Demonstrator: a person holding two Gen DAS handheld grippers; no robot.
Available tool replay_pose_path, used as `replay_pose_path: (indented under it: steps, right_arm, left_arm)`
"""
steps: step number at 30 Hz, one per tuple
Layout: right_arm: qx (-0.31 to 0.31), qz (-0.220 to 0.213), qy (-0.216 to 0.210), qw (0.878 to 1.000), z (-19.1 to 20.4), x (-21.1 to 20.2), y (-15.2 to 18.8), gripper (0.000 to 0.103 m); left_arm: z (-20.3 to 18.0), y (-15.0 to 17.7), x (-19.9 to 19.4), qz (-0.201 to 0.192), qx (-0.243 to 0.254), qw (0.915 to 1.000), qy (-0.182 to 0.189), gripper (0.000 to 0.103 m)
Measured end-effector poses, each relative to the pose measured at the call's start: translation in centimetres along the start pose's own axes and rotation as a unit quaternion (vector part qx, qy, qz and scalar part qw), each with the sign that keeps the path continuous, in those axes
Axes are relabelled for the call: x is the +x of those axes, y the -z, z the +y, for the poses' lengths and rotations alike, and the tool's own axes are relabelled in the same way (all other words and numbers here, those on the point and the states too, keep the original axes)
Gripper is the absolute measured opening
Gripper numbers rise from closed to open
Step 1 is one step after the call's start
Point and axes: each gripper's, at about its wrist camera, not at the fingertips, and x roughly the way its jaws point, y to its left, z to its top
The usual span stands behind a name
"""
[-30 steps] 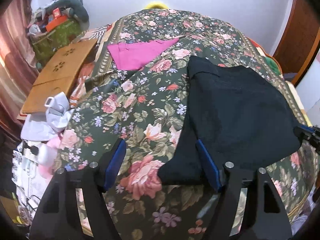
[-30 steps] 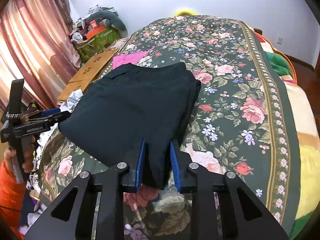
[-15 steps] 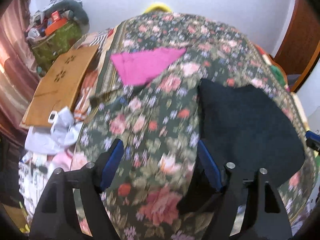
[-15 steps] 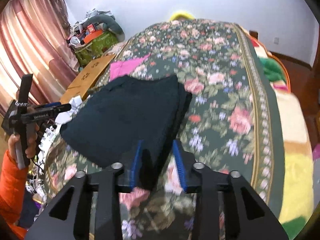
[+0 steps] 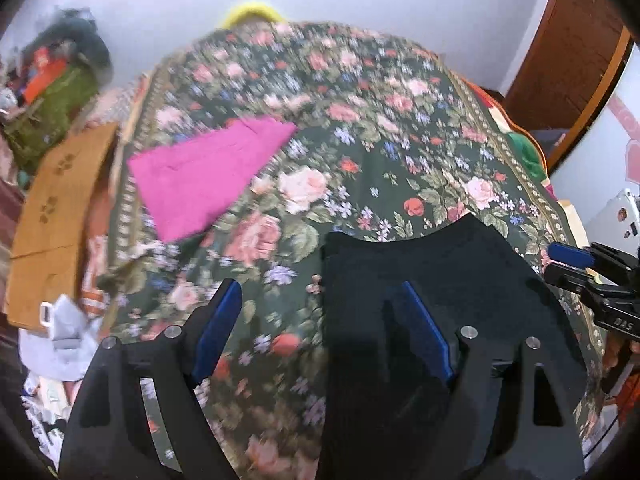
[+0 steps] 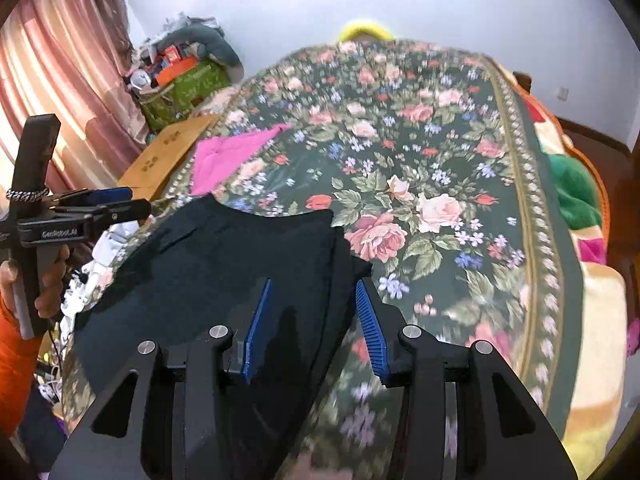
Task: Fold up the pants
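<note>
The folded black pants (image 5: 432, 276) lie on the floral bedspread (image 5: 360, 148) near its front edge; they also show in the right wrist view (image 6: 224, 264). My left gripper (image 5: 320, 296) is open above the pants' left edge, its right finger over the cloth. My right gripper (image 6: 312, 296) is open above the pants' right edge, its left finger over the cloth. Each gripper shows in the other's view, the left gripper (image 6: 100, 200) at the left and the right gripper (image 5: 576, 264) at the right.
A folded pink cloth (image 5: 208, 180) lies on the bed's far left. A wooden board (image 5: 52, 208) and white clutter (image 5: 60, 332) sit beside the bed on the left. A green bag (image 6: 180, 88) stands by the curtain. A green blanket (image 6: 572, 188) lies on the right.
My right gripper has opened and let go of the pants' edge. Both grippers have lifted and pulled back from the pants. The left gripper stays open.
</note>
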Motion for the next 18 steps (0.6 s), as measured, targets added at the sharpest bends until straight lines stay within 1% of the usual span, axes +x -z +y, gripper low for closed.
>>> replay_pose_path:
  steps: [2,3,4,7,8,9,10,11,13,15,16,18]
  right_arm:
    - [0.004,0.016,-0.005,1.0,-0.5,1.3,-0.5,0.039]
    - [0.005,0.023,-0.008,1.0,-0.6,2.0,-0.8,0.039]
    - [0.002,0.031,-0.011,0.999,-0.6,2.8,-1.0,0.039]
    - [-0.011,0.054,-0.017,0.998,-0.4,4.7,-1.5,0.04]
    - [-0.019,0.058,-0.016,0.998,-0.3,5.1,-1.5,0.041]
    - [-0.033,0.058,-0.012,0.998,0.0,5.3,-1.6,0.04]
    - [-0.046,0.056,-0.009,0.997,0.1,5.4,-1.6,0.039]
    - [-0.054,0.055,-0.006,0.997,0.1,5.5,-1.6,0.035]
    - [-0.064,0.053,0.001,0.997,0.0,5.7,-1.5,0.03]
    - [-0.065,0.049,0.004,0.997,-0.3,6.0,-1.3,0.026]
    - [-0.068,0.048,0.007,0.996,-0.3,6.2,-1.1,0.025]
    - [-0.067,0.049,0.013,0.996,-0.4,6.7,-0.7,0.024]
  left_arm:
    - [0.1,-0.4,1.7,0.021,-0.005,0.9997,0.014,0.081]
    - [0.2,-0.7,2.9,0.038,-0.006,0.9991,0.019,0.081]
    - [0.2,-0.8,3.6,0.049,-0.003,0.9987,0.015,0.081]
    - [0.0,-1.5,5.0,0.061,0.001,0.9978,0.024,0.081]
    - [-0.2,-1.7,5.4,0.066,0.005,0.9975,0.027,0.08]
    - [-0.5,-1.7,5.7,0.066,0.012,0.9975,0.024,0.077]
    - [-0.7,-1.7,5.9,0.065,0.02,0.9975,0.018,0.072]
    - [-1.1,-1.7,6.2,0.065,0.031,0.9974,0.008,0.068]
    - [-1.6,-1.3,6.7,0.059,0.048,0.9971,-0.01,0.064]
    - [-1.8,-1.0,7.0,0.048,0.057,0.9969,-0.027,0.063]
    - [-1.7,-0.9,7.1,0.04,0.058,0.9966,-0.042,0.063]
    - [-1.6,-0.7,7.4,0.036,0.053,0.9968,-0.049,0.063]
